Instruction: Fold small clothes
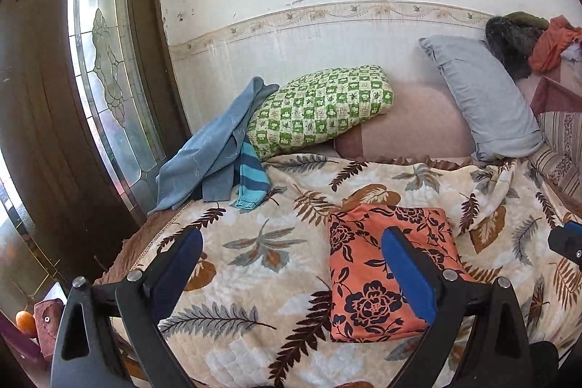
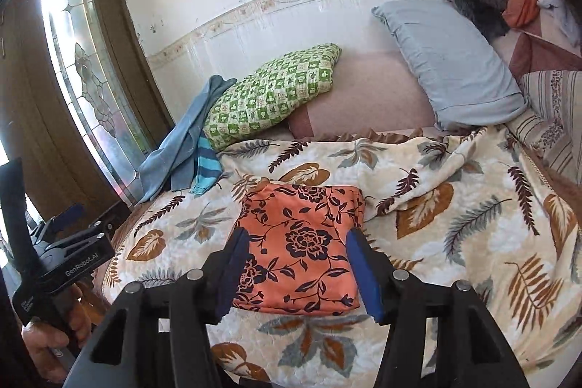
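Folded garment point(image 2: 298, 242) — thin smooth cloth; blanket point(image 2: 454, 224) — plush, quilted

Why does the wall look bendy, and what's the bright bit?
Left wrist view: the fisheye lens curves the wall border, and daylight glares through the door glass. Right wrist view: same bend, same washed-out glass; the orange folded cloth stays sharp.

Bed point(image 2: 473, 242) under leaf-print blanket point(image 2: 436, 224). Folded orange floral cloth point(image 2: 298, 242) lies near centre. Far side: green checked pillow point(image 2: 269, 97), grey pillow point(image 2: 447, 60); blue clothes point(image 2: 182, 151) far left.
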Available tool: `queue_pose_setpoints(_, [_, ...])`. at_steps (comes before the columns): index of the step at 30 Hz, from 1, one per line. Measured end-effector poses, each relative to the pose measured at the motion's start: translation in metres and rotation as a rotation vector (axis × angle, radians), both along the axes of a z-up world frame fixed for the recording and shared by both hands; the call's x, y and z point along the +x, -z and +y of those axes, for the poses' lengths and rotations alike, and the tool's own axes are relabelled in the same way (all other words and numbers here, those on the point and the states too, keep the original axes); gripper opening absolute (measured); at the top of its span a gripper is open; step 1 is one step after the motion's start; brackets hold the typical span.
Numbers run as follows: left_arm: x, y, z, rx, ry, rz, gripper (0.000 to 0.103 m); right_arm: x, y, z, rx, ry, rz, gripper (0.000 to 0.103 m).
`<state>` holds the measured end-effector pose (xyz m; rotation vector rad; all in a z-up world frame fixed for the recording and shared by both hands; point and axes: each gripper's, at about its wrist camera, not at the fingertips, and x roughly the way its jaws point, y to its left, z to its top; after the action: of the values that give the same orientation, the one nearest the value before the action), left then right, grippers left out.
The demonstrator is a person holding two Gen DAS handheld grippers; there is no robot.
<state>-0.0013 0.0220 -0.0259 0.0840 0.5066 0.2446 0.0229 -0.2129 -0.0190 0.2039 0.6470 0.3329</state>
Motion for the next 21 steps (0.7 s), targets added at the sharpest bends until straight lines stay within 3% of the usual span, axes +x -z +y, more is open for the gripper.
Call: queue_pose_setpoints(21, [-0.006,0.004,0.002,-0.022,-0.035,0.049,0.099,-0.004,0.009,0.013,0.019,-0.023,0.015,0.060])
